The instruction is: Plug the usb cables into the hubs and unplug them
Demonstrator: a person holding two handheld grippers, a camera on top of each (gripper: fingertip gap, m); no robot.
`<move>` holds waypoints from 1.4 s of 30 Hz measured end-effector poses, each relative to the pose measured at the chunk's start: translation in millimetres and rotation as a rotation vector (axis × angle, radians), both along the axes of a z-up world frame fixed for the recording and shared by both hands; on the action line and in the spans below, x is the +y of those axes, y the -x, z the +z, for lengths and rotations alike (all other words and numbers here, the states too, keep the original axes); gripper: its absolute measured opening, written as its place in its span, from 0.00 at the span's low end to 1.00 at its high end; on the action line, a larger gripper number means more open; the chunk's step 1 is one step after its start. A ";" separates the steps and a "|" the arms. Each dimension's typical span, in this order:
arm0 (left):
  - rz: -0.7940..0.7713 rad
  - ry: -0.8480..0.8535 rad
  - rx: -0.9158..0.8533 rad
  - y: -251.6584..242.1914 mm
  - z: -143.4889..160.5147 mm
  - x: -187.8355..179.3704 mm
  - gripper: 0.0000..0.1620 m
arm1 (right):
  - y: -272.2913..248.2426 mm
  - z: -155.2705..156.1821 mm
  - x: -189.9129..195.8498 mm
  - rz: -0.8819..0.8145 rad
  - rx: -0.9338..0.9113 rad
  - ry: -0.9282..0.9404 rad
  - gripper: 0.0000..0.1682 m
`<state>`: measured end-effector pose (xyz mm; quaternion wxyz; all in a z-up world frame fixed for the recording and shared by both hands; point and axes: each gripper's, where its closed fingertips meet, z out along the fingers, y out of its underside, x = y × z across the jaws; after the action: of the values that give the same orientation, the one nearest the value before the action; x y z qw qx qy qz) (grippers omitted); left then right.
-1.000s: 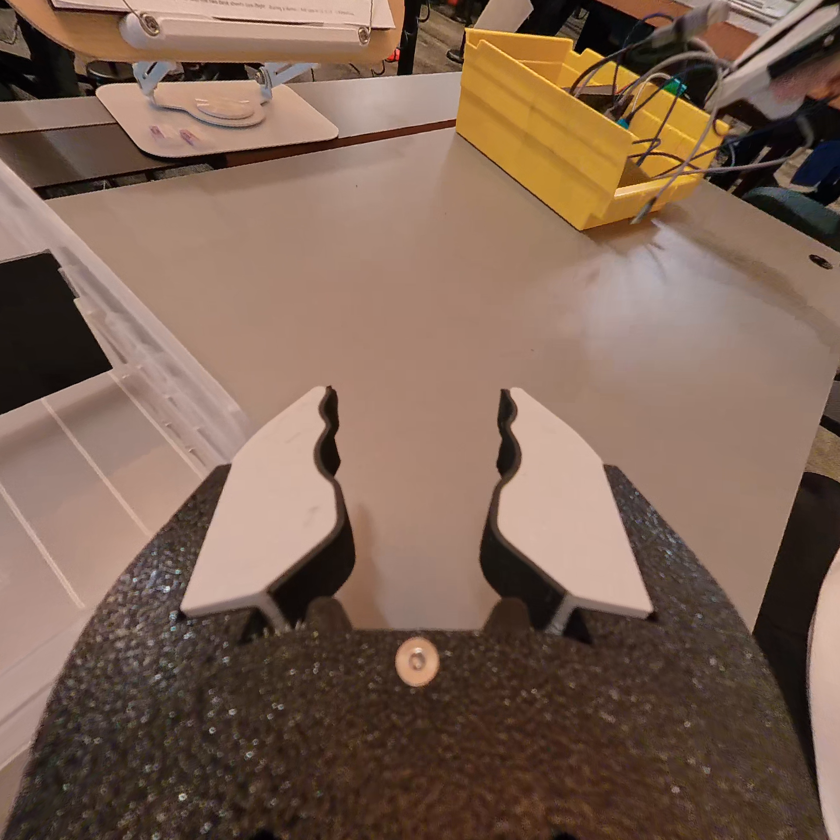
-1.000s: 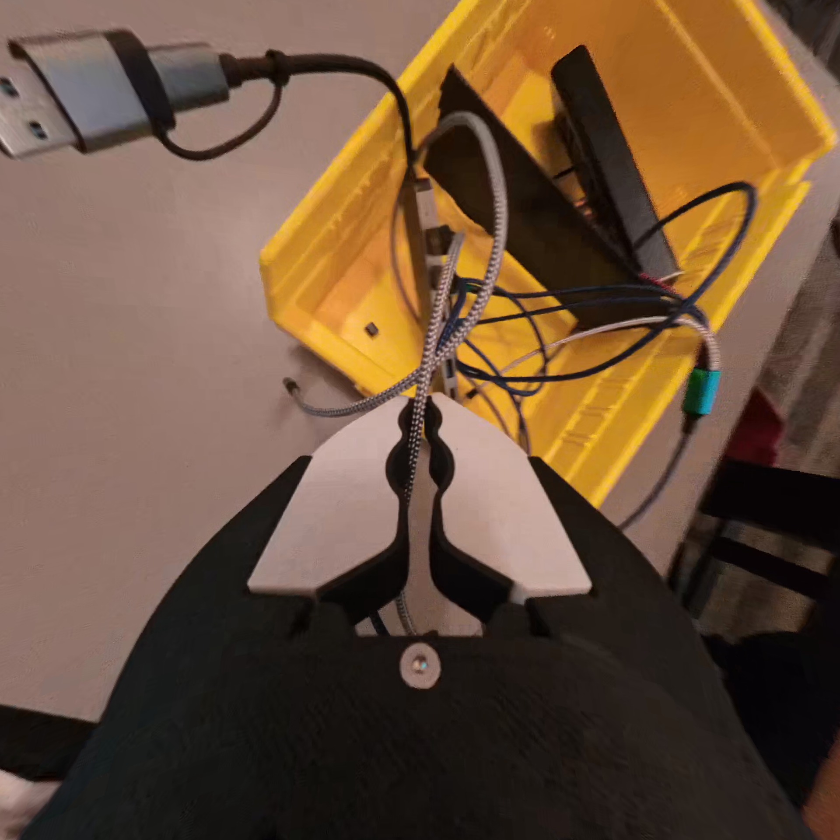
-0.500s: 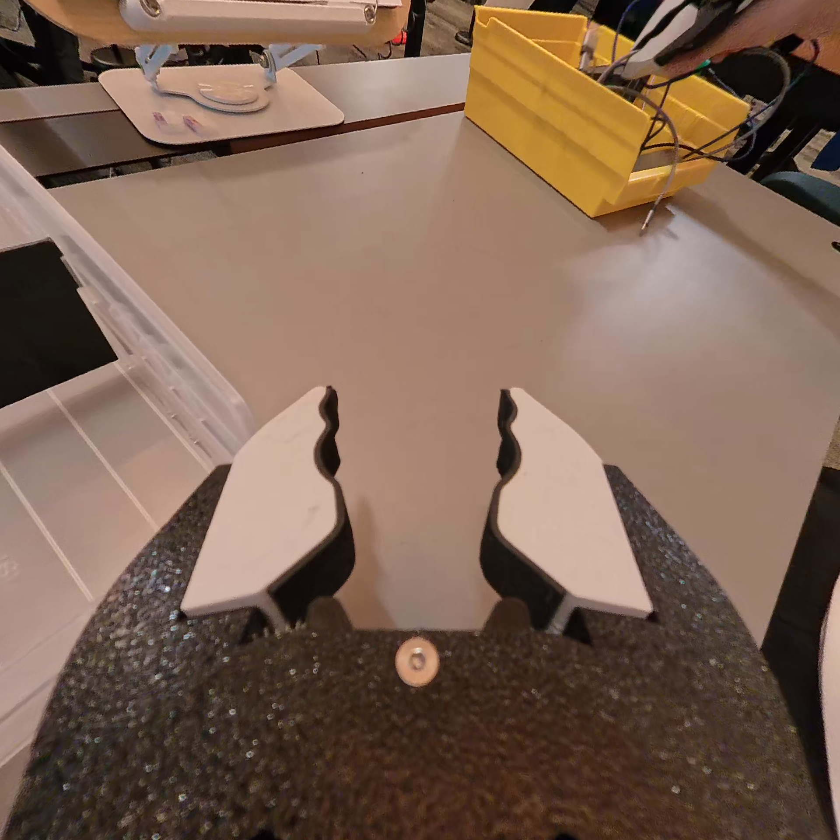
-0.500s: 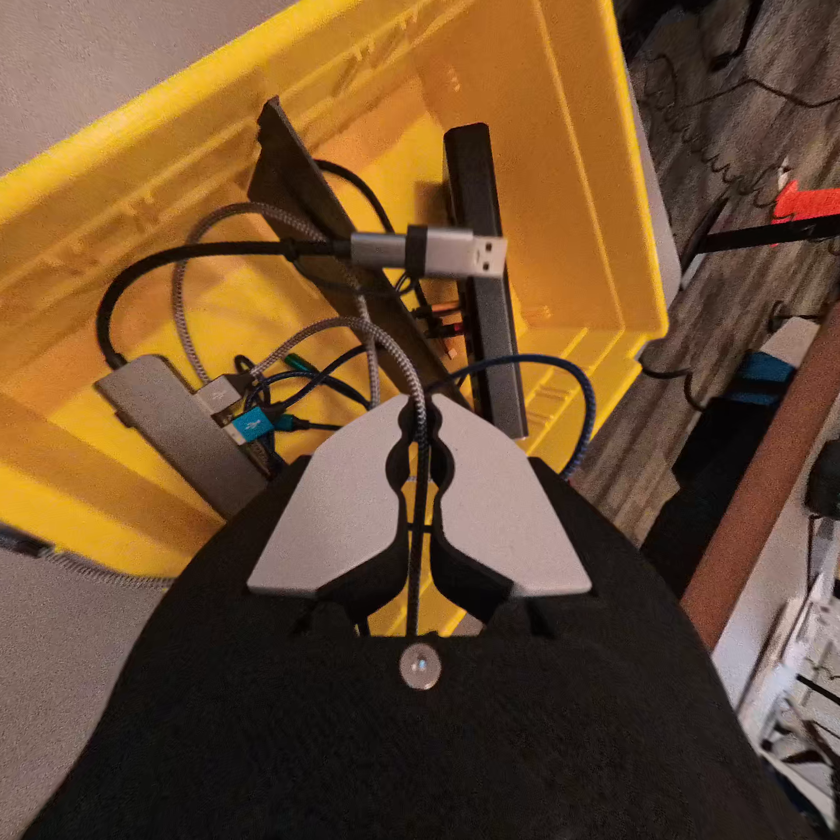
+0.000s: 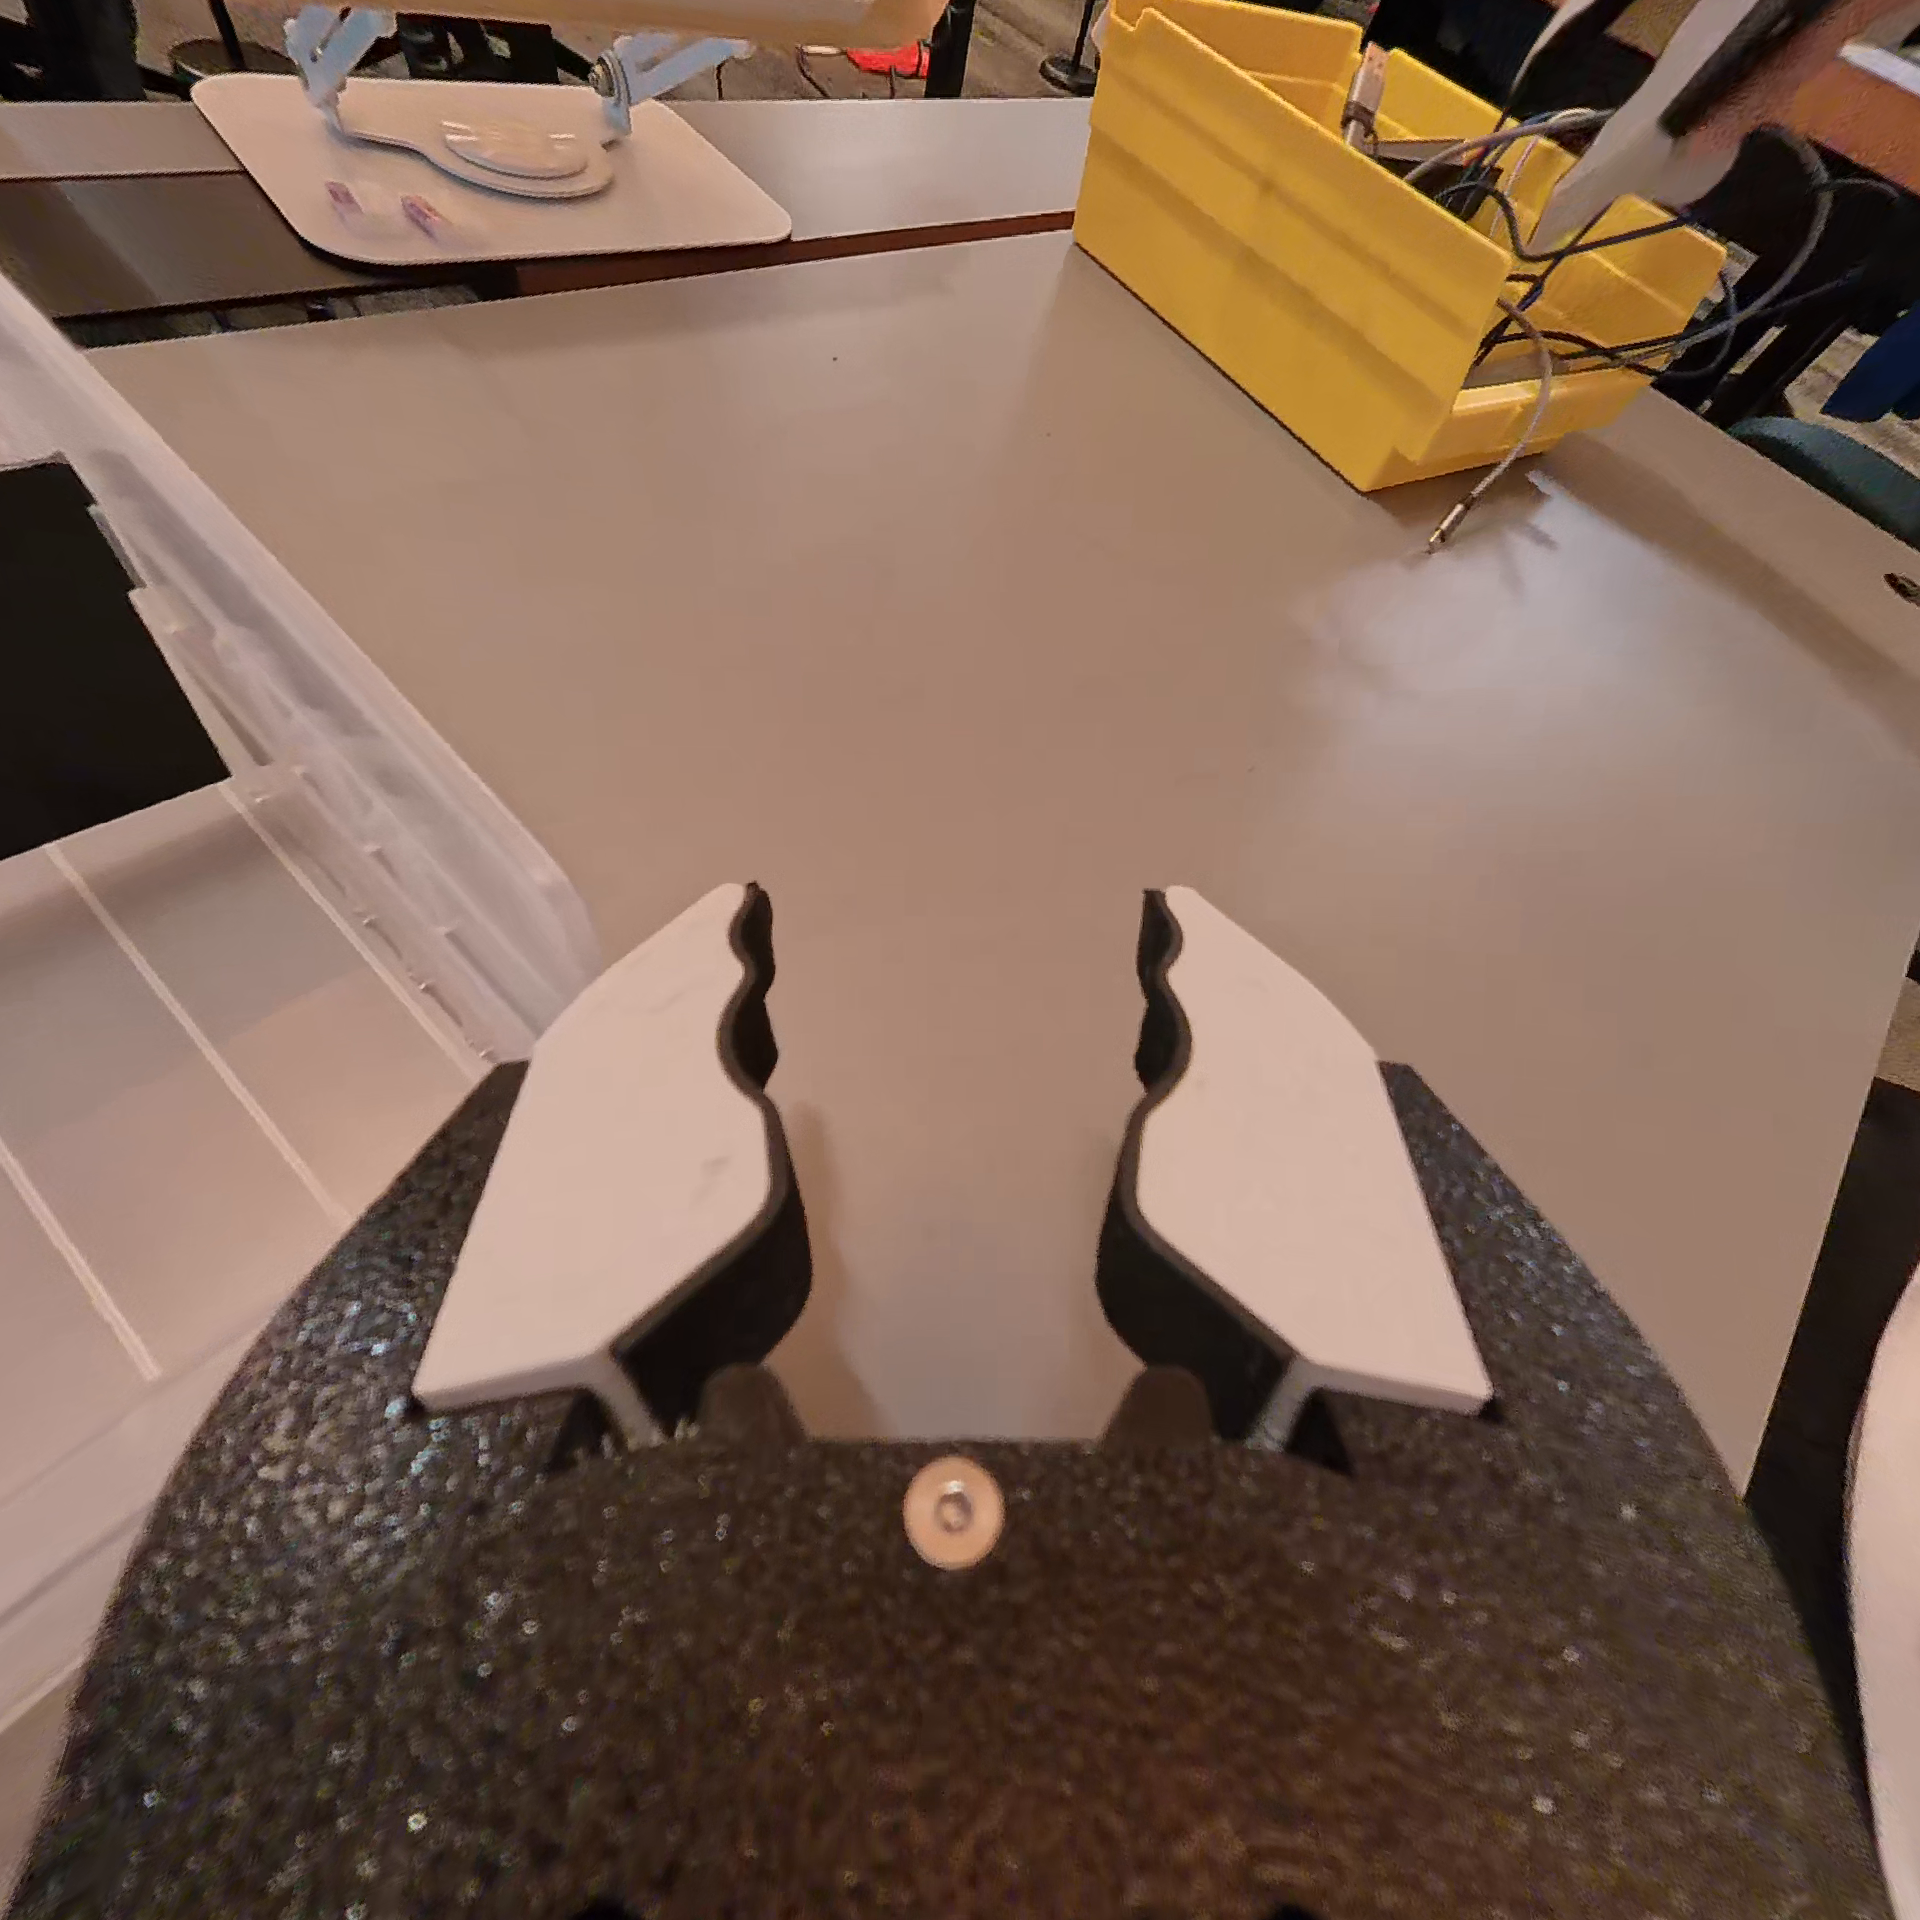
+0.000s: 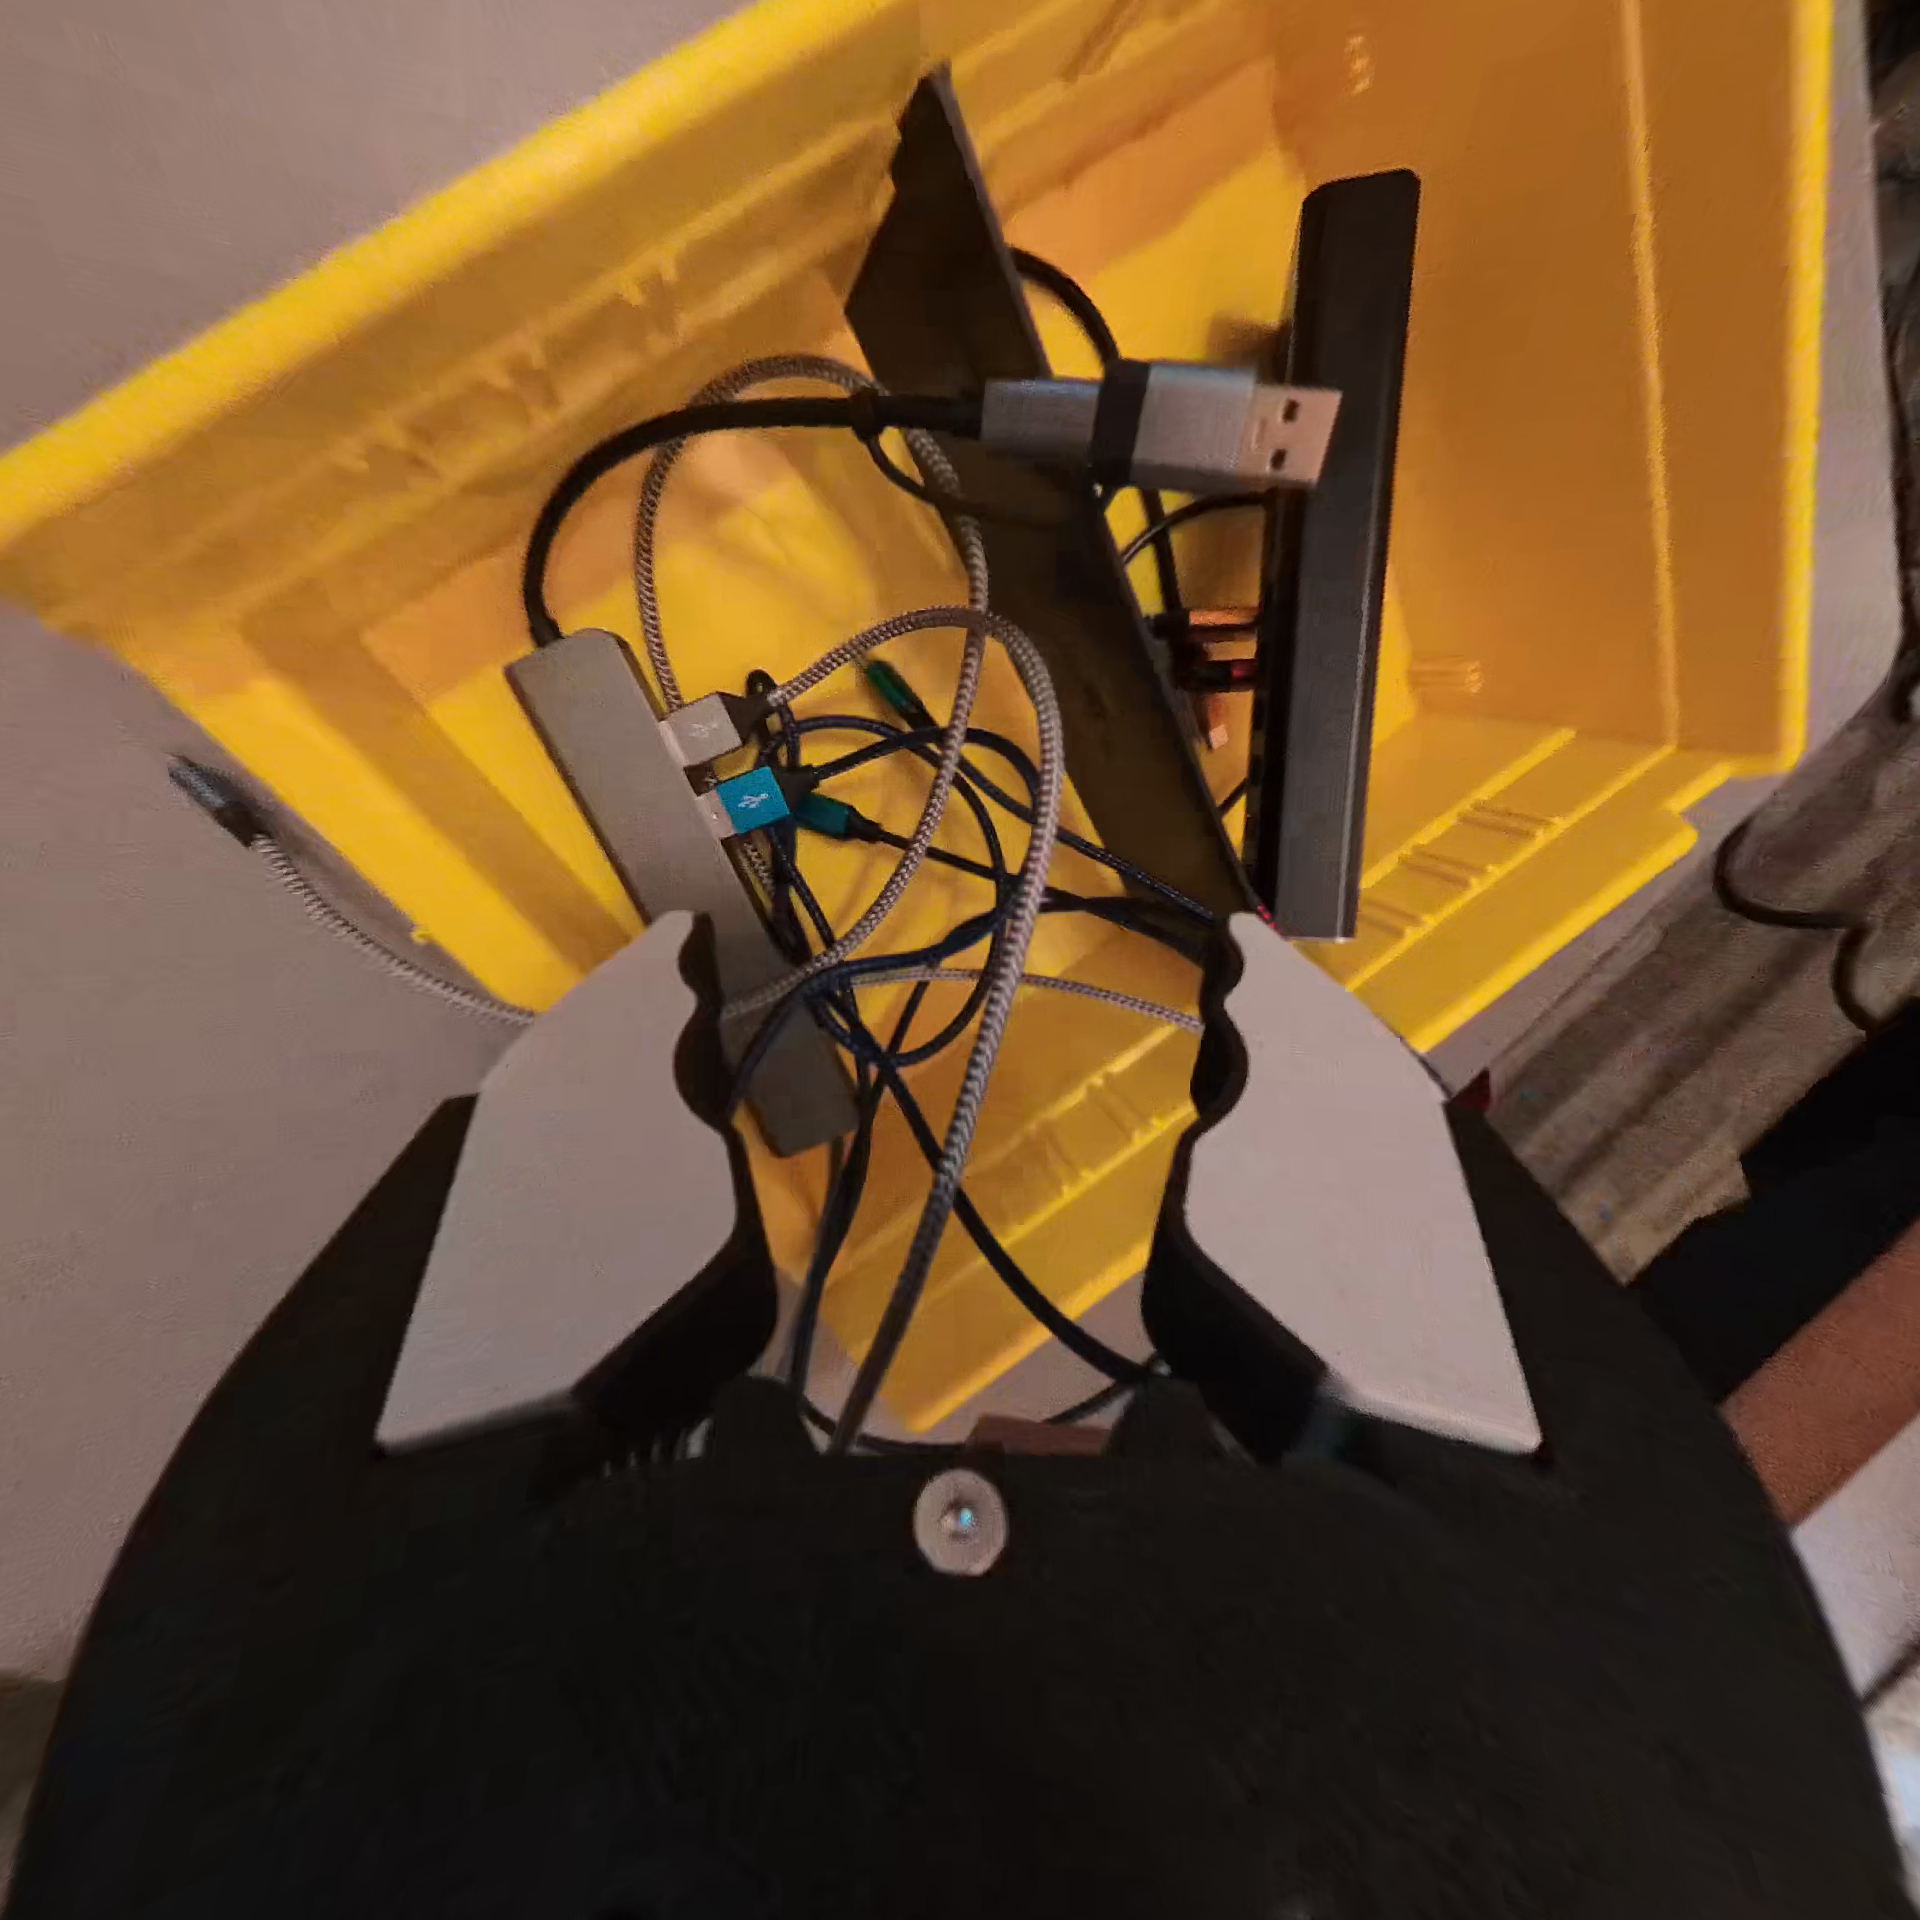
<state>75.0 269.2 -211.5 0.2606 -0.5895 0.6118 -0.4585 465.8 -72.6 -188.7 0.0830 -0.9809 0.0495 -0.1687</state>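
Observation:
My right gripper [image 6: 956, 935] hangs wide open over the yellow bin [image 6: 416, 343]. A grey braided cable [image 6: 987, 987] runs loose between its pads and neither pad touches it. In the bin lie a grey hub [image 6: 623, 769] with a silver plug and a blue plug [image 6: 750, 800] in it, a black hub [image 6: 1335, 561], and the grey hub's own large USB plug [image 6: 1164, 431]. My left gripper [image 5: 954, 904] is open and empty above the bare table [image 5: 935, 582]. The bin [image 5: 1320, 260] shows at the far right of the left wrist view, with the right gripper [image 5: 1621, 135] above it.
A clear plastic tub [image 5: 208, 935] stands at the left of the table. A white stand on a flat base [image 5: 488, 177] sits on the far desk. A braided cable end [image 5: 1475, 499] hangs out of the bin onto the table. The floor lies beyond the table's right edge. My hands' fingertips stand some 50 centimetres from each other. From my right tips it is roughly 7 centimetres to the grey hub [image 6: 623, 769]; from my left, 45 centimetres.
My right gripper was shut on the grey braided cable and has opened wide, so the cable now lies loose between the pads. The left gripper has stayed open and shifted only slightly.

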 end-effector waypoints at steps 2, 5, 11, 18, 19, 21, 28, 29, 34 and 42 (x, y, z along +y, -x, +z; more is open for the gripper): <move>-0.011 -0.002 0.005 -1.5 -0.8 -3.9 0.41 | 6.5 17.2 7.1 0.013 0.037 -0.081 0.53; -0.027 -0.034 0.011 -3.0 0.3 -9.9 0.41 | 11.0 37.4 15.6 0.009 0.060 -0.190 0.55; -0.067 -0.104 0.004 -7.9 7.3 -26.9 0.41 | 35.3 79.0 10.5 0.011 0.015 -0.329 0.56; -0.149 -0.121 -0.038 -31.6 17.0 -79.4 0.41 | 91.8 122.5 -37.6 -0.129 -0.166 -0.825 0.55; -0.167 -0.102 -0.045 -40.2 18.0 -94.0 0.41 | 100.4 115.5 -44.8 -0.132 -0.190 -0.876 0.54; -0.212 -0.084 -0.046 -64.7 20.2 -125.6 0.43 | 107.5 94.6 -60.4 -0.175 -0.251 -0.909 0.56; -0.290 -0.126 0.012 -199.3 68.1 -222.0 0.52 | 94.4 60.5 -80.1 -0.369 -0.295 -0.989 0.57; -0.292 -0.133 0.051 -219.7 69.9 -230.2 0.51 | 91.2 61.1 -80.0 -0.382 -0.296 -0.985 0.58; -0.214 -0.091 0.291 -308.6 63.5 -250.4 0.52 | 74.0 51.2 -102.2 -0.494 -0.399 -0.864 0.58; -0.079 -0.190 0.626 -369.7 0.5 -244.1 0.53 | 60.2 34.3 -130.7 -0.594 -0.416 -0.792 0.59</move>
<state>444.7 25.1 -211.0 0.0957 -0.6506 0.7248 -0.2055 405.6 -203.3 -154.5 0.4036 -0.7641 0.3673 -0.3440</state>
